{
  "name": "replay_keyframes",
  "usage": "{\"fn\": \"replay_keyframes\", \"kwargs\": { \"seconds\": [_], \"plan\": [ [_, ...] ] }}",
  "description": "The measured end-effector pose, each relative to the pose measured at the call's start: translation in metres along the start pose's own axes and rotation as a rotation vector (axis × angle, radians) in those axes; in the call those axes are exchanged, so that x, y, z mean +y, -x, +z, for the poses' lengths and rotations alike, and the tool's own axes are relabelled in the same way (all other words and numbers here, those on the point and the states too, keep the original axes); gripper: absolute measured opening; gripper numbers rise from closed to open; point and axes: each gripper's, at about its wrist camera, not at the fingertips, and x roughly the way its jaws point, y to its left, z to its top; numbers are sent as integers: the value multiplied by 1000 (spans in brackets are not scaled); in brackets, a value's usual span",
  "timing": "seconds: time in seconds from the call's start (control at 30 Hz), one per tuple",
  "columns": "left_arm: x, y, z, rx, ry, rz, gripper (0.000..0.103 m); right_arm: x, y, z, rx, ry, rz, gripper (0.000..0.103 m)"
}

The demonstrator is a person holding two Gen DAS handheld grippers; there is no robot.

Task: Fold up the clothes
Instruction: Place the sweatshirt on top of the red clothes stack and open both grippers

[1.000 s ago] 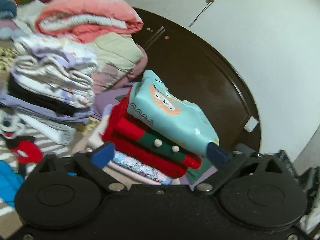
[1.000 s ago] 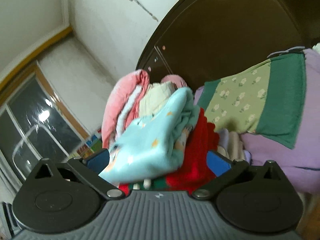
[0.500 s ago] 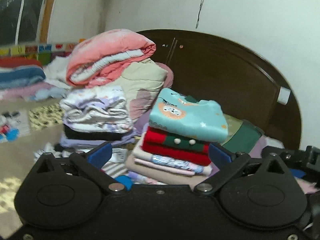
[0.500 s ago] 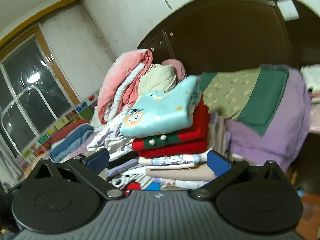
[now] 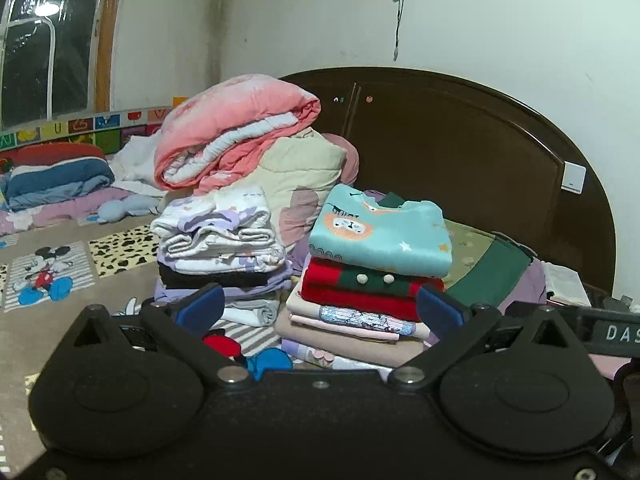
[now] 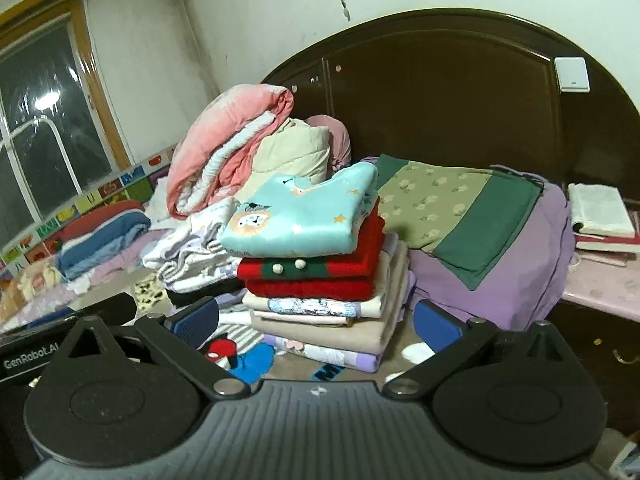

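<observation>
Both grippers, left (image 5: pixel 318 312) and right (image 6: pixel 316 318), hold jaws spread and empty. The folded teal sweater (image 6: pixel 304 216) tops the near stack (image 6: pixel 320 304) on the bed; a careless nudge could topple it.

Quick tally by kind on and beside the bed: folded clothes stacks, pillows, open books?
Folded clothes stacks: 2 (teal-topped stack, white-and-lilac-topped stack)
Pillows: 1 (lilac pillow under a green patterned cover)
Open books: 1 (white open book, on the bedside surface)
Total: 4
</observation>
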Motion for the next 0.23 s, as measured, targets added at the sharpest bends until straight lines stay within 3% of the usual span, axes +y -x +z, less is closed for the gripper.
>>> {"fn": "replay_keyframes", "kwargs": {
  "seconds": [0.23],
  "plan": [
    [-3, 10, 1, -7, 15, -11, 103, 8, 11, -1, 0, 24, -2, 103]
  ]
}}
